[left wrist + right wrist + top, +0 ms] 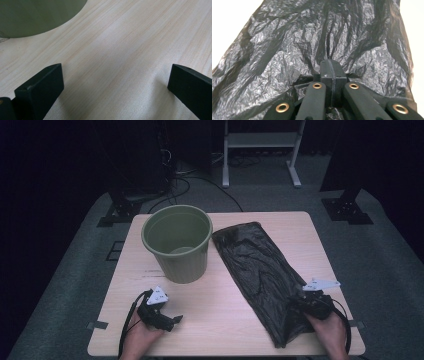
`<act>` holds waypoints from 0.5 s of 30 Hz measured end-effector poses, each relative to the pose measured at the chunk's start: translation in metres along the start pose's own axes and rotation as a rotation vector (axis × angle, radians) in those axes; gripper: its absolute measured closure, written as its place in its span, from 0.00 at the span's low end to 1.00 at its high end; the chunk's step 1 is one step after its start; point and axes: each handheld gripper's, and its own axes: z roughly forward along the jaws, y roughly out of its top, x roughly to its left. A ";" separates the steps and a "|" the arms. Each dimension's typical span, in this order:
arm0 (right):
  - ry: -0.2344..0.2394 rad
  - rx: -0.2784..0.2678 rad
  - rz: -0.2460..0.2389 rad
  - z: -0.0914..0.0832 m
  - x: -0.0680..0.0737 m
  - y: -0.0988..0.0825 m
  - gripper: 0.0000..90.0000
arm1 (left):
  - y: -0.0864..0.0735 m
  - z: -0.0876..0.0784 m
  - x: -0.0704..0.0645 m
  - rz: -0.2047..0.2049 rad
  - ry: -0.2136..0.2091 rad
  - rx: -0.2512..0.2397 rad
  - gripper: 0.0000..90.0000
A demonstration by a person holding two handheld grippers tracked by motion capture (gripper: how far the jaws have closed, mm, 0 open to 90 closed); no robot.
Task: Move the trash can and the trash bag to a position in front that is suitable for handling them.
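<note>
Round olive-green plastic bin (177, 242); crinkled glossy black plastic bag (260, 270); pale light-wood table (225, 320) w/ fine grain streaks; grippers' jaws matte black.

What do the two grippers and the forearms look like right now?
Both the left gripper and right gripper are black, each topped by a grey three-cornered plate and trailing a black cable. The right one's links carry brass-coloured rivets. Forearms are bare, with no sleeves or gloves.

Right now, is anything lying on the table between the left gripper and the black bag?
No. In the high view, only bare wooden table separates the left gripper from the black bag; the green bin stands farther back.
</note>
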 end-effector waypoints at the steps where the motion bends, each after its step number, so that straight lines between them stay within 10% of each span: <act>1: -0.002 -0.001 0.005 -0.003 -0.002 -0.004 1.00 | 0.000 0.000 0.000 0.000 0.000 0.000 0.00; 15: -0.028 -0.026 0.027 -0.035 -0.008 -0.034 0.90 | 0.000 0.000 -0.001 -0.001 0.002 -0.001 0.00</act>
